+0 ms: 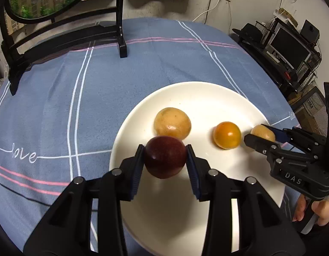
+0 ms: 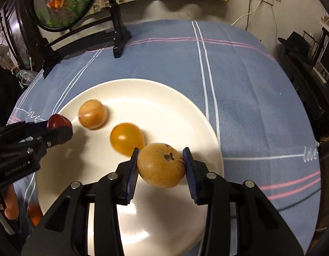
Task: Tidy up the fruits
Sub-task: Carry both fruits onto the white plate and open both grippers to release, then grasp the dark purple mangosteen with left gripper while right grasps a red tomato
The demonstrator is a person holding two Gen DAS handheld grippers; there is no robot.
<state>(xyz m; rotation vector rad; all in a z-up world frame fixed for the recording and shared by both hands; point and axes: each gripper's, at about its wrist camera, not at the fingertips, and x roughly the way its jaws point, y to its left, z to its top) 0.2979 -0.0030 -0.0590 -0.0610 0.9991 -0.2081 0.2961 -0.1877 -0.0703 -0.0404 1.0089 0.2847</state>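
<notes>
Fruit sits in both jaws over the white plate [image 1: 207, 98] on the cloth-covered desk [image 1: 100, 98]. The left gripper [image 1: 165, 160] is clamped on a dark red fruit [image 1: 165, 156] at lower centre of its view, hiding the near edge of a tan fruit [image 1: 172, 122] behind it. The right gripper [image 2: 161, 165] pinches a tan russet fruit [image 2: 161, 164], which covers part of an orange fruit [image 2: 127, 137]. At lower left of the right view, another orange fruit [image 2: 34, 213] is half hidden behind the plate rim and blurred.
</notes>
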